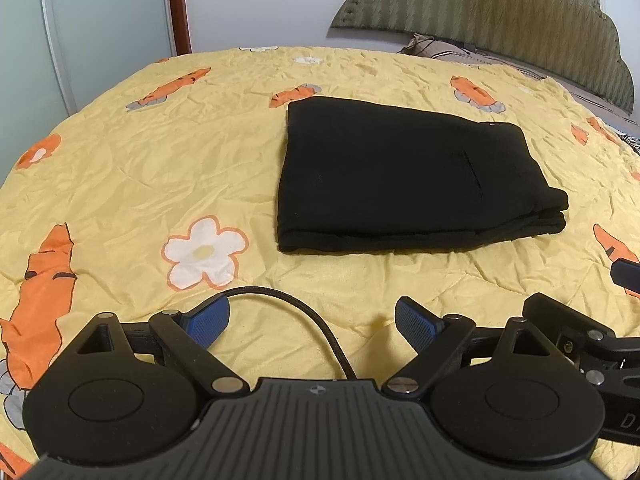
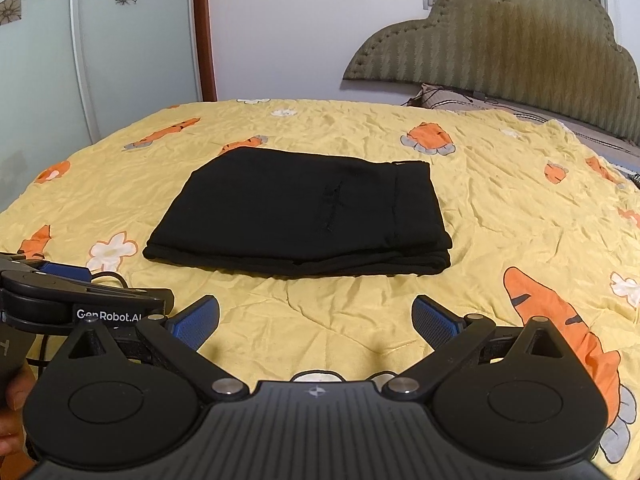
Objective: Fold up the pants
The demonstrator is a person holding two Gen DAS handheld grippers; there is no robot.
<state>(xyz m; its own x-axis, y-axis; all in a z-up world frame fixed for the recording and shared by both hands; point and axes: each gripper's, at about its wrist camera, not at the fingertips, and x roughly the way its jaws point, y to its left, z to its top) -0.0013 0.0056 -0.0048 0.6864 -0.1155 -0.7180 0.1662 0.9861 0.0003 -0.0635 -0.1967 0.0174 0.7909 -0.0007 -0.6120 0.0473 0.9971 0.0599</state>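
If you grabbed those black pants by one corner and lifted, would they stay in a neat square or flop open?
Probably flop open. The black pants are soft cloth stacked in loose layers, seen at the near edge, with nothing pinning them. Pushed along the wrinkly yellow bedspread, they would likely bunch up rather than slide. They cannot roll or break.

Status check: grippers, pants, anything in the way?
Left gripper open, empty. Right gripper open, empty. Black pants folded flat on yellow bedspread, clear of both. Nothing in the way.

Black pants (image 1: 404, 176) lie folded flat on the yellow bedspread (image 1: 160, 168).
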